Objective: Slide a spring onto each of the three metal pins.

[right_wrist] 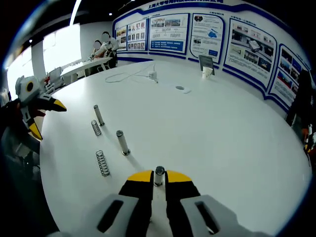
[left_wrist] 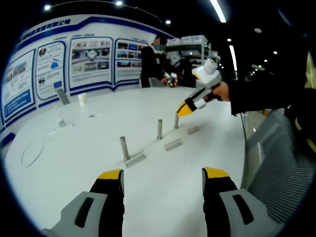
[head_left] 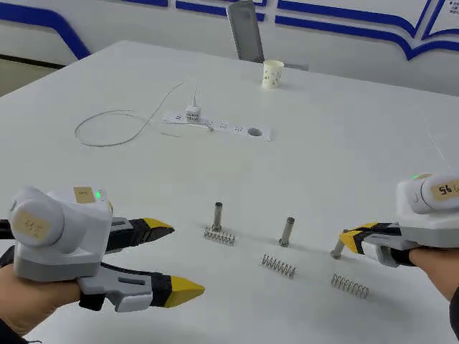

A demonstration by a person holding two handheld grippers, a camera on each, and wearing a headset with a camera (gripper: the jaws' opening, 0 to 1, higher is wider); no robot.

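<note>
Pinching the smooth steel rightmost pin [head_left: 337, 250] between yellow-tipped jaws pressed against it, the right gripper [right_wrist: 158, 178] sits low; we see the left gripper [head_left: 179, 258] spread wide above the open, matte white tabletop [head_left: 323, 143]. The other two pins [head_left: 217, 215] [head_left: 287, 231] stand upright; three coiled wire springs [head_left: 219, 235] [head_left: 277, 266] [head_left: 350, 286] lie flat, long axes along the row.

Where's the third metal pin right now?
Head view, right side: the short grey metal pin sits between the right gripper's yellow fingers, just beyond the rightmost coiled steel spring.
</note>
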